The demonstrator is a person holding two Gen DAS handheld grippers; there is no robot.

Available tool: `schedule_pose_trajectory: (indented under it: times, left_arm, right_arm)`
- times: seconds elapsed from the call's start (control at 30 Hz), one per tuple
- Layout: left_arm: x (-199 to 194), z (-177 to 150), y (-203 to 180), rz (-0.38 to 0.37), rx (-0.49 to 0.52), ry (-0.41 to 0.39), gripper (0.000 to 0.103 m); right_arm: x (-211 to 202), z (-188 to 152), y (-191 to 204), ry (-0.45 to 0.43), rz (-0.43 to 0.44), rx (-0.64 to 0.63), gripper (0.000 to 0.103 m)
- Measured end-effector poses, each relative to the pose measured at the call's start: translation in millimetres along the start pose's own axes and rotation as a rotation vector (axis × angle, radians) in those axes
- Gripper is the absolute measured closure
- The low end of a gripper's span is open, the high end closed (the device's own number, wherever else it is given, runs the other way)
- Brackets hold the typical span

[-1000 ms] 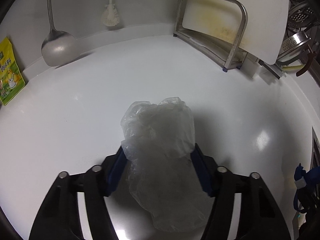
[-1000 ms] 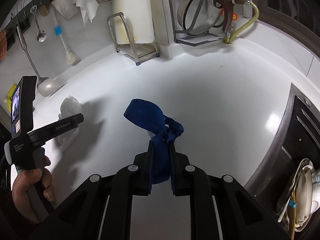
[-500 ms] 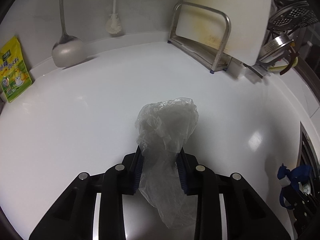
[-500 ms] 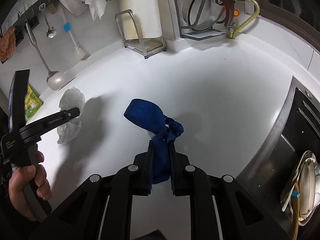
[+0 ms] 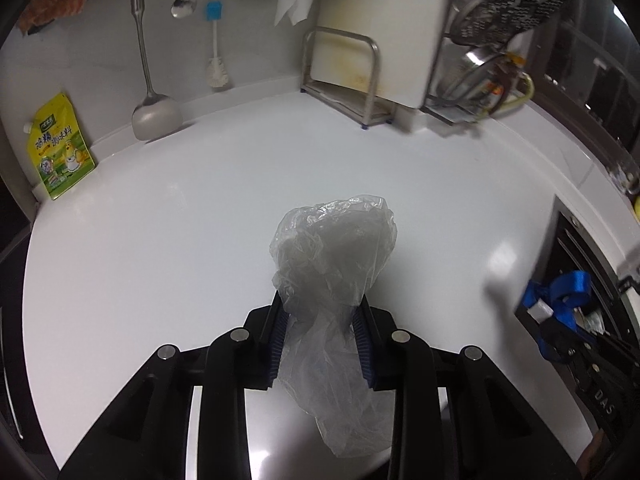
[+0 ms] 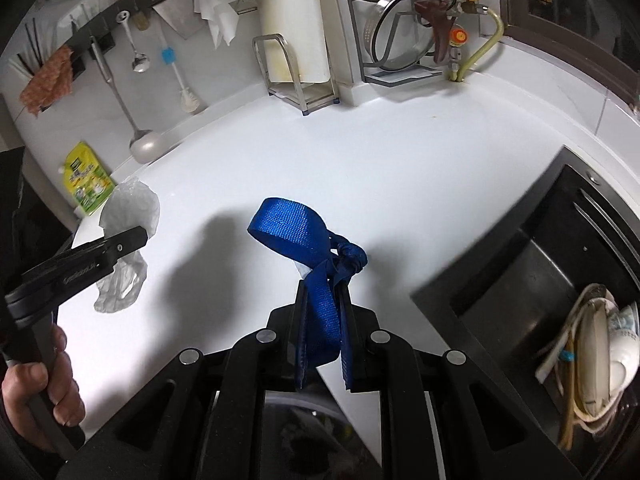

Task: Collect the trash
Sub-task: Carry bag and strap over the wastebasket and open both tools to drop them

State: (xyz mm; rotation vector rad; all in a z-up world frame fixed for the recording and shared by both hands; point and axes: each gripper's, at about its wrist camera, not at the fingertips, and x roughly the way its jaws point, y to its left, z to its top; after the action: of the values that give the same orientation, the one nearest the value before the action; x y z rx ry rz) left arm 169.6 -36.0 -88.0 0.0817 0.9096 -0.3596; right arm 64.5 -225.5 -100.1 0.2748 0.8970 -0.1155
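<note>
Two pieces of trash were off the white table (image 5: 160,264), the larger crumpled clear plastic bag (image 5: 334,256) pinched in the left gripper (image 5: 320,336) jaws, hanging lengthwise through them, the smaller knotted blue strap (image 6: 308,248) clamped likewise in the right gripper (image 6: 322,320).

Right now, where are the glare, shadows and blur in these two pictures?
Left wrist view: lamp glare on the countertop, right edge motion-blurred, fisheye bending the counter's rim. Right wrist view: sharp, the blue strap casting a dark shadow leftward.
</note>
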Motion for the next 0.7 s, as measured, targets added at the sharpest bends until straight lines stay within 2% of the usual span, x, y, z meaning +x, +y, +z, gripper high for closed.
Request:
schedule_pose_trajectory:
  times: [0.33,0.7]
  left_arm:
    - [-75.1,-58.1,-46.0,-0.048,0.062,-0.004,0.072]
    - [-120.4,-107.5,-83.1,-0.058,0.087,-0.01,0.072]
  right_arm:
    - [-66.4,-53.7,-13.6,0.016,0.016,-0.022,0.09]
    - [-109.5,-103.8,-31.8,0.043,0.058,-0.046,0.09]
